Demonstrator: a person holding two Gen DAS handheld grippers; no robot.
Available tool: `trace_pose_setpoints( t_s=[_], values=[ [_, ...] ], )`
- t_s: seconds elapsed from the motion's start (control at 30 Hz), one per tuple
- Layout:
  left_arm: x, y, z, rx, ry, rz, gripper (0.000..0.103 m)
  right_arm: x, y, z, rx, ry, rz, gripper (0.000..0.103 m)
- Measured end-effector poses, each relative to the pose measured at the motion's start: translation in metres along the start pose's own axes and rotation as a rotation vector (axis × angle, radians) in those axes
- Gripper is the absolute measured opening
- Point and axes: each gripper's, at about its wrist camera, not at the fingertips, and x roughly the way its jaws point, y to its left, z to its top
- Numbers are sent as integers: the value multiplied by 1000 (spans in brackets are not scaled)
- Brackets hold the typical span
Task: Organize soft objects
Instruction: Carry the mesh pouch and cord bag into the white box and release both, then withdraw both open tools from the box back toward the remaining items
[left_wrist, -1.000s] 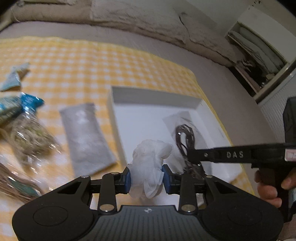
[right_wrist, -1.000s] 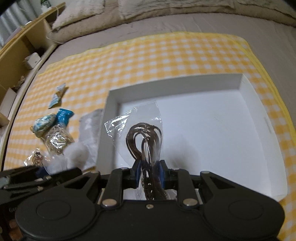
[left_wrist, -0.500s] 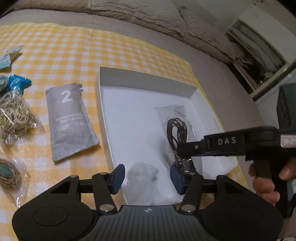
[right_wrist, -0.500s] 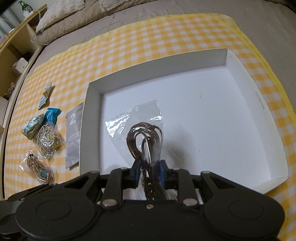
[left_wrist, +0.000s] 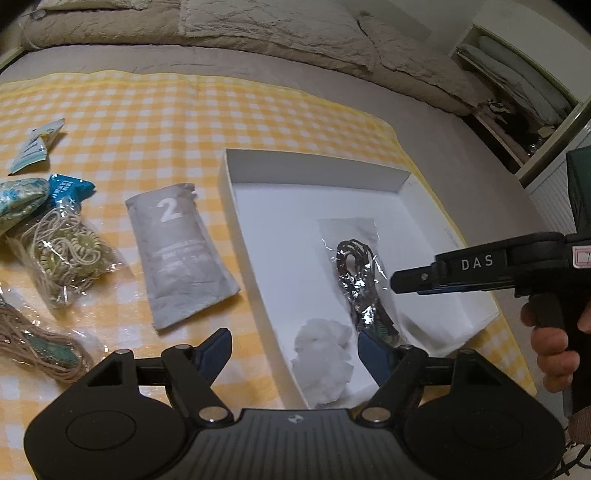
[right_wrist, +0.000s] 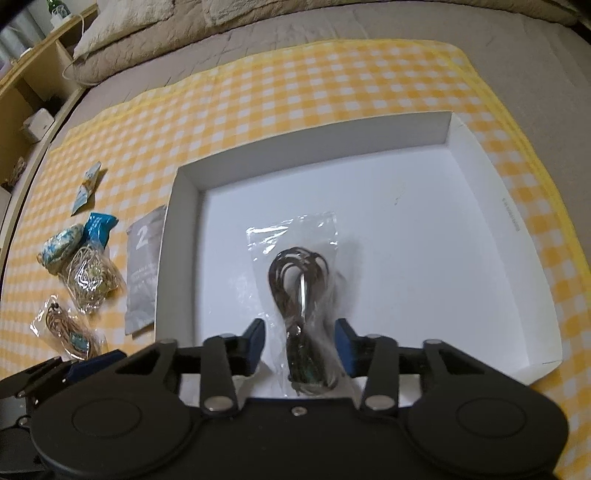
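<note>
A white shallow box (left_wrist: 314, 166) lies on a yellow checked cloth (left_wrist: 184, 110). In its near corner rests a white fluffy ball (left_wrist: 325, 358), under my left gripper (left_wrist: 295, 349), whose jaws are opening wide and do not touch it. A clear bag with a dark coiled cord (right_wrist: 299, 280) lies on the floor of the box (right_wrist: 443, 240). My right gripper (right_wrist: 300, 334) straddles the bag's near end, and its jaws are opening with both blue pads (right_wrist: 255, 334) apart from the bag. The left wrist view shows the bag (left_wrist: 360, 280) too.
Left of the box lie a grey pouch marked 2 (left_wrist: 181, 251), two clear bags of beige cord (left_wrist: 62, 254) (left_wrist: 33, 339), a teal patterned pouch (left_wrist: 22, 195) and a small packet (left_wrist: 33, 147). A person's hand (left_wrist: 550, 350) holds the right tool. Beige bedding (left_wrist: 258, 29) runs along the far side.
My left gripper let go of the white ball, which dropped into the box's near corner, and its jaws spread wide. My right gripper opened off the bagged cord, which now lies in the box.
</note>
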Motion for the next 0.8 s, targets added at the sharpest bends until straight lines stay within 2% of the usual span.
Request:
trace_pose_setpoints(
  t_s=[0.07,0.33,0.47,0.8],
  values=[
    [-2,2,0,4,-5,5,77,0,-1,1,2,-4,-3,30],
    [-12,4,1,16,-24,22,82,-8,6,-2,-66,-28,-10,31],
    [-20,5,1,26,-47,27,84,-17,8,-4,-78,-50,-8,43],
    [-37,12,1,23,-80,50,85,-47,7,-23,-123,-131,-24,62]
  ],
)
